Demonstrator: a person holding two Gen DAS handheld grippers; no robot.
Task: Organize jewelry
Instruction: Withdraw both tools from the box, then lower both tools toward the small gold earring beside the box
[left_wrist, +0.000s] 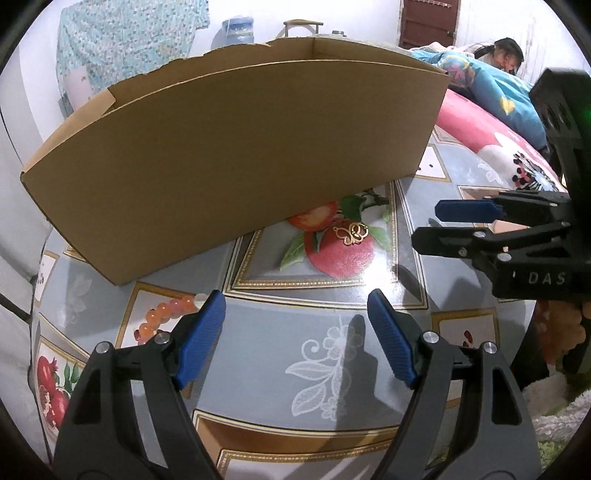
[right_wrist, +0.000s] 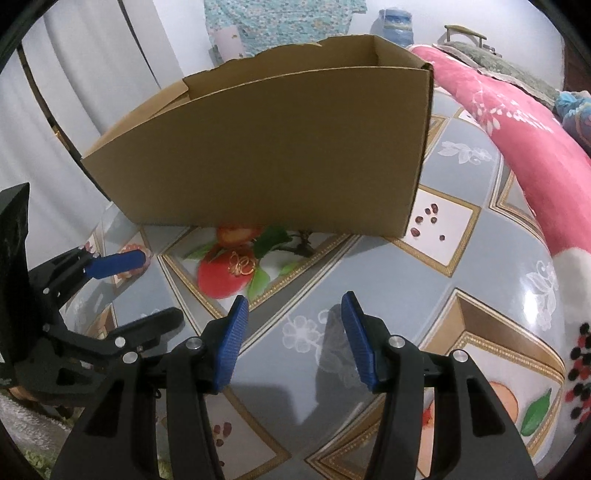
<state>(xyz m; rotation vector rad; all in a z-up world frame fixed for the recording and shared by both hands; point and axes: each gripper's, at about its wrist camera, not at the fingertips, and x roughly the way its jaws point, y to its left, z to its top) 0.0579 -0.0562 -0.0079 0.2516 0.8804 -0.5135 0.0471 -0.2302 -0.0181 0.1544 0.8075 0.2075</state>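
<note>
A gold butterfly pendant (left_wrist: 351, 233) lies on the patterned tabletop, on a red fruit print, just in front of the open cardboard box (left_wrist: 236, 155). It also shows in the right wrist view (right_wrist: 242, 264), before the box (right_wrist: 266, 147). An orange bead bracelet (left_wrist: 166, 316) lies left of my left gripper's left finger. My left gripper (left_wrist: 297, 314) is open and empty, a short way in front of the pendant. My right gripper (right_wrist: 291, 317) is open and empty, right of the pendant. Each gripper shows in the other's view, the right (left_wrist: 436, 223) and the left (right_wrist: 162, 288).
The glossy tablecloth (right_wrist: 424, 280) has fruit and flower prints. A pink blanket (right_wrist: 517, 147) lies along the table's right side. A person lies on a bed (left_wrist: 506, 55) behind. A water jug (left_wrist: 238, 31) and hanging cloth stand at the back.
</note>
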